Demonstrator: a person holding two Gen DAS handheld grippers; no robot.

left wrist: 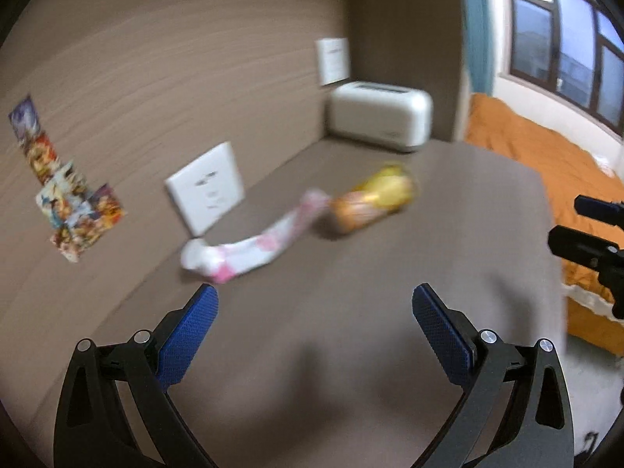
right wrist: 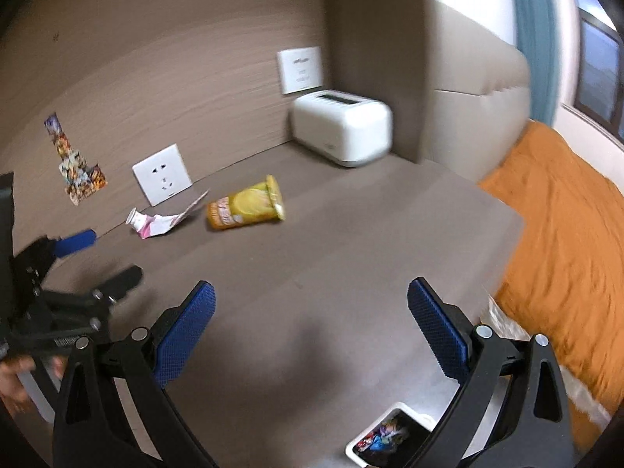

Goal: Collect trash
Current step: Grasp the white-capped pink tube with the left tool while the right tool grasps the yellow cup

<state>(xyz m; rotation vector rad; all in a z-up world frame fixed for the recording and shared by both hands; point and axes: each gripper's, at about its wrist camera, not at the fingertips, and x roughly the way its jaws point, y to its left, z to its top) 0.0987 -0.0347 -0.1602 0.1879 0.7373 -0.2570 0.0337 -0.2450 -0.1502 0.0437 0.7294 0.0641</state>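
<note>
The squeezed pink-and-white tube (right wrist: 156, 223) lies flat on the brown bench (right wrist: 331, 257), close to the back wall just below the leaning white socket plate (right wrist: 162, 174). Its capped end points left along the wall, and its flattened tail runs right toward the tipped yellow snack cup (right wrist: 245, 207), so the long axis sits roughly parallel to the wall. The cup lies on its side just beside the tube's tail, base toward the tube and rim facing right toward the white toaster (right wrist: 343, 130) in the corner.

Both tools are empty and spread wide: the left hand-held gripper (left wrist: 315, 308) hangs over the bench nearest the tube's cap, and the right hand-held gripper (right wrist: 311, 304) is further back, well apart from both items. A white bin (right wrist: 390, 438) already holding colourful scraps sits low at the bench's near edge.

For the tube, I judge the best pinch is across its narrow width near the stiffer cap end, fingers set crosswise to the long axis, coming down from above since it lies thin against the surface
</note>
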